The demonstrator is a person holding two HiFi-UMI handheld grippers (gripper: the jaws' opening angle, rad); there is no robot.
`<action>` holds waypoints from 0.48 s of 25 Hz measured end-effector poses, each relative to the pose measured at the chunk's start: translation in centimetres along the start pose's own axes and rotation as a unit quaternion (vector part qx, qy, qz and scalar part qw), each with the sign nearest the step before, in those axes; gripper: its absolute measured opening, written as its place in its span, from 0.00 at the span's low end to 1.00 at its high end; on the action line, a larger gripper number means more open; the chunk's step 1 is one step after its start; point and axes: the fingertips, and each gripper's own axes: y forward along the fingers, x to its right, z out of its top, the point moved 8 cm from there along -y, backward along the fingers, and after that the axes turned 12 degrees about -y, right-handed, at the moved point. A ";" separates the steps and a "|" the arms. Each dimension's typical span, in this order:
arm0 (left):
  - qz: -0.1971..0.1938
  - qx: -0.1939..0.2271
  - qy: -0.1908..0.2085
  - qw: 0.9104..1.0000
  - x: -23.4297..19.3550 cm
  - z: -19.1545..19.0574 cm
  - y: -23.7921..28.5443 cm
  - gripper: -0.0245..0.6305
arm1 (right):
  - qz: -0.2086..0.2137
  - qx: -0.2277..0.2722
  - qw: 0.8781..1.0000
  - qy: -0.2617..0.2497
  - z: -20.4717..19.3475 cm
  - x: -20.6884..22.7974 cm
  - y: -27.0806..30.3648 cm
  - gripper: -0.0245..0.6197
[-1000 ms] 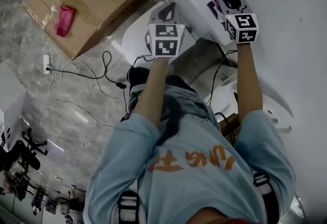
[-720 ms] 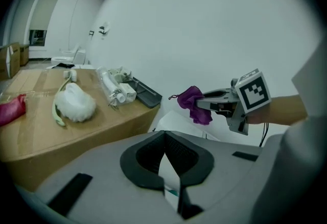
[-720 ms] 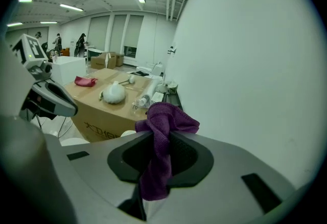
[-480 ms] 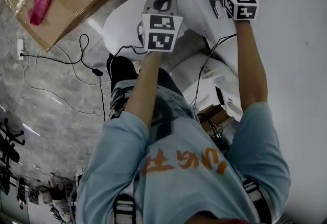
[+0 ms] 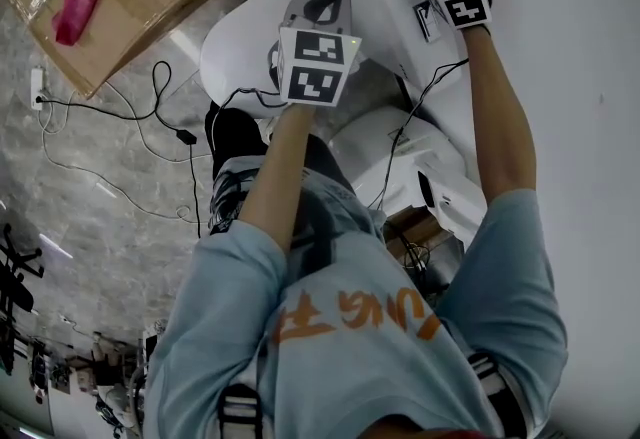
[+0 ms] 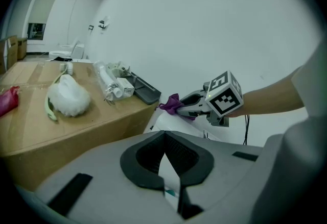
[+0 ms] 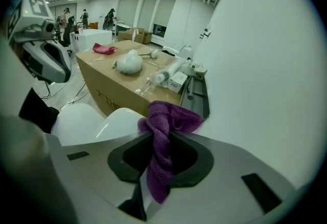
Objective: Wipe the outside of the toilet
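A white wall (image 7: 265,65) stood behind the toilet (image 7: 97,118); the right gripper (image 7: 162,142) clamped a purple cloth (image 7: 166,116) beside it; the left gripper (image 6: 164,141) hung closed, empty.

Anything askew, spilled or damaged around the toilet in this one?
Nothing looks spilled or damaged. The right gripper is shut on the purple cloth by the white toilet. The only untidy thing: black cables sprawl loose over the floor beside the toilet.

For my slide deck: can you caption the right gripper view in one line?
Right claw shut on a purple cloth at the white toilet, with a cardboard box behind.
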 end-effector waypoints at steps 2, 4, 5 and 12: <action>0.004 -0.002 -0.002 1.000 -0.2 -0.2 0.1 0.07 | 0.008 -0.006 0.999 -0.045 -0.4 -0.8 -0.1 0.18; 0.006 -0.003 -0.004 1.000 -0.2 -0.4 0.3 0.07 | 0.018 -0.008 0.997 -0.069 -0.7 -1.2 -0.3 0.17; 0.005 -0.005 -0.003 1.000 -0.1 -0.5 0.4 0.07 | 0.027 -0.003 0.998 -0.053 -0.9 -1.2 -0.4 0.17; -0.014 -0.016 0.008 1.000 1.7 -1.5 0.6 0.07 | 0.055 0.012 0.998 0.027 -4.1 -1.9 -2.7 0.16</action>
